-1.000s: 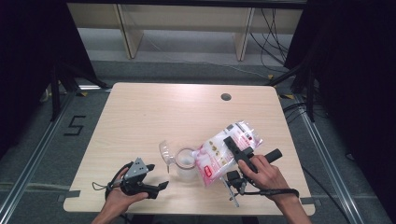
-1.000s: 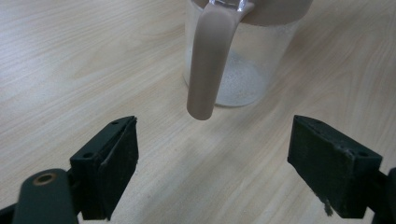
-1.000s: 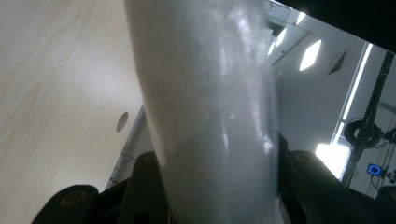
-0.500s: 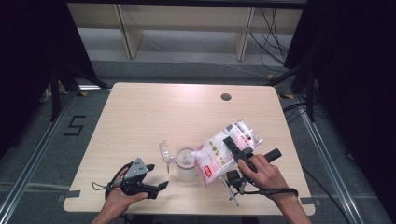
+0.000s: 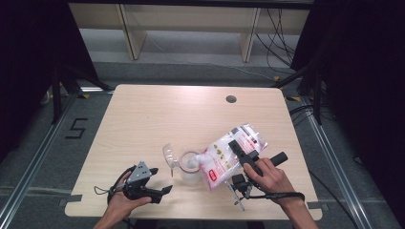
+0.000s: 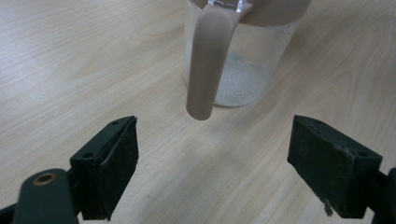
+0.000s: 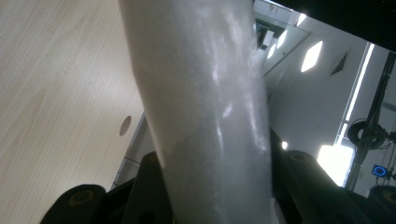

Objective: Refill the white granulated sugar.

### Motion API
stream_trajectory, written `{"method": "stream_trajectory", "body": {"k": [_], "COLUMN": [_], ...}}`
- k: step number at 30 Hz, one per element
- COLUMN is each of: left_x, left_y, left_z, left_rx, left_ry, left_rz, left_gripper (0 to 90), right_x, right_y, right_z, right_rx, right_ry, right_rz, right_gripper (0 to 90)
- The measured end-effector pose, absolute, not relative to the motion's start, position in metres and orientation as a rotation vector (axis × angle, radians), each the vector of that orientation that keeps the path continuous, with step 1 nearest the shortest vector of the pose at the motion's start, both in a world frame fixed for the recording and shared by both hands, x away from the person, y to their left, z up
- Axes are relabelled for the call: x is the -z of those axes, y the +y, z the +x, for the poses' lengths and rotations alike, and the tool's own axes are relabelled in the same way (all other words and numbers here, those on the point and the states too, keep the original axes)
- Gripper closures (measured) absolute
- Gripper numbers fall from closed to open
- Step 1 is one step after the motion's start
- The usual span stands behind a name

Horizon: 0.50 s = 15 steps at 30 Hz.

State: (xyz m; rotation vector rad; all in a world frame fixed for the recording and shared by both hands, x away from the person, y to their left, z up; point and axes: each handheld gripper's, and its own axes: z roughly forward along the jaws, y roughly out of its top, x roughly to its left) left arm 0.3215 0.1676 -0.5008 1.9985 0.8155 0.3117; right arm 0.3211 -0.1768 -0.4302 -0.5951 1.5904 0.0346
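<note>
Pale wood table is filling mid-frame. Right gripper is clamping a white bag, jaws having just been closing; the bag's long axis is slanting from upper right down-left over a clear jug. Left gripper, lower left, is gaping wide, holding nothing. Its view is showing the jug's handle; the right gripper view is showing bag blocking everything.
</note>
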Motion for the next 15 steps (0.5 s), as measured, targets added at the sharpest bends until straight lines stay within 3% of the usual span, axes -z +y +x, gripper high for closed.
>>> {"method": "stream_trajectory", "body": {"k": [15], "left_x": [0.5003], "left_y": [0.1676], "left_z": [0.3203], "left_rx": [-0.316], "left_ry": [0.841], "left_rz": [2.002], "left_gripper": [15.9], "right_x": [0.4305], "right_y": [-0.1769], "right_z": [0.3202], "right_rx": [-0.049], "right_ry": [1.592], "right_rz": [-0.592], "right_gripper": [68.9]}}
